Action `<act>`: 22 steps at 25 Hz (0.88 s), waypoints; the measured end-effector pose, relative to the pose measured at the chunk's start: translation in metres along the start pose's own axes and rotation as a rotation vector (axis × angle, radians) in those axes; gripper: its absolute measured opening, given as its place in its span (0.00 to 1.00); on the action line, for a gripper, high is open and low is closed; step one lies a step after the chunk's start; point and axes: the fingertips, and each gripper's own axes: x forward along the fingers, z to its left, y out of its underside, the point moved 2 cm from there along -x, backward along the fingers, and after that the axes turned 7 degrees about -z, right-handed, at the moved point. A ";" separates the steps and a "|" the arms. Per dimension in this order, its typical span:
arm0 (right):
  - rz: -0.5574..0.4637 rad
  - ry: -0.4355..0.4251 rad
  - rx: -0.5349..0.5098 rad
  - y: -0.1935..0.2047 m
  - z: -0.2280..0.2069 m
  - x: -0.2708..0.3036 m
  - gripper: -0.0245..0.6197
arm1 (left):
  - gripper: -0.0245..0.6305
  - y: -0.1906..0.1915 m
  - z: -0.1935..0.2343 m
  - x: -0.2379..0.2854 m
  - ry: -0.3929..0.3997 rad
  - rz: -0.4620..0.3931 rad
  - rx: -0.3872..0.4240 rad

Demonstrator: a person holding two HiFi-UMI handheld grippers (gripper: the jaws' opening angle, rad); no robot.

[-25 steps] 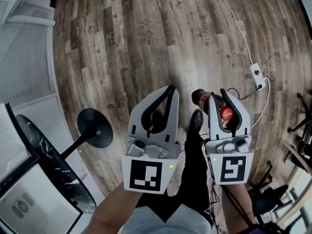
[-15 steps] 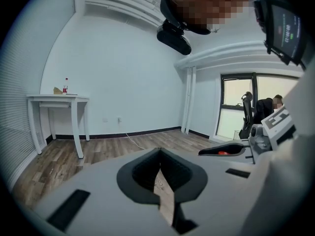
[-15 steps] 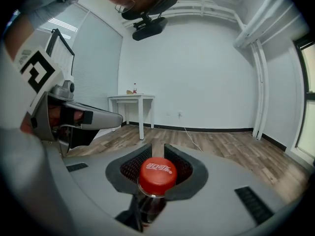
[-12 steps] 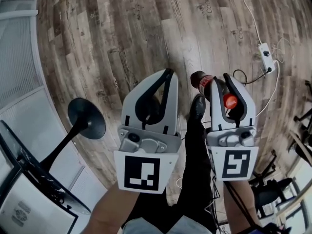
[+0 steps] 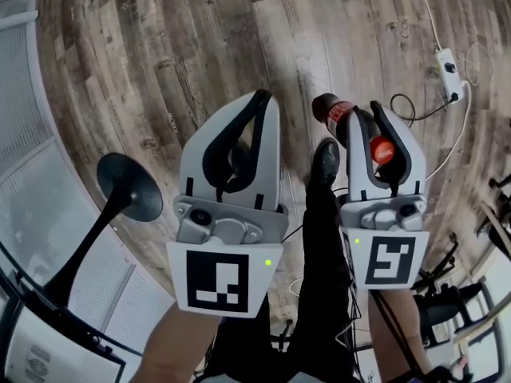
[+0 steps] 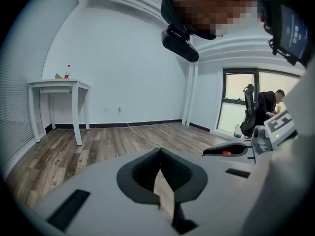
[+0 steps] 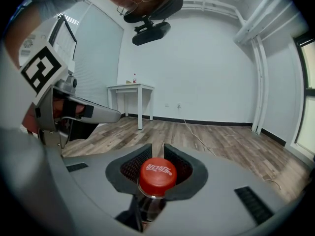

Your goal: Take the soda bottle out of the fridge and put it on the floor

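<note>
The soda bottle hangs over the wood floor [image 5: 200,46], held by its neck. Its red cap [image 5: 383,148] shows between the jaws and its dark body [image 5: 329,110] sticks out past them. My right gripper [image 5: 362,115] is shut on the bottle's neck. In the right gripper view the cap [image 7: 157,173] sits between the ribbed pads, just below the right gripper's [image 7: 158,147] tips. My left gripper [image 5: 263,96] hangs beside it to the left, shut, with nothing in it. In its own view the left gripper [image 6: 158,151] has its tips touching. No fridge is in view.
A black round table foot [image 5: 128,186] stands on the floor at the left. A white power strip [image 5: 449,62] with cables lies at the upper right. The person's black shoe [image 5: 323,162] is between the grippers. A white side table [image 7: 131,87] stands by the far wall.
Both grippers look larger and closer to the head camera. The floor has slid under them, so the power strip sits further up and right. The bottle stays in the right gripper.
</note>
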 end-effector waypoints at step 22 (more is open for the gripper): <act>0.090 0.024 0.038 0.138 0.003 0.015 0.18 | 0.06 0.115 0.013 0.023 0.042 0.057 0.046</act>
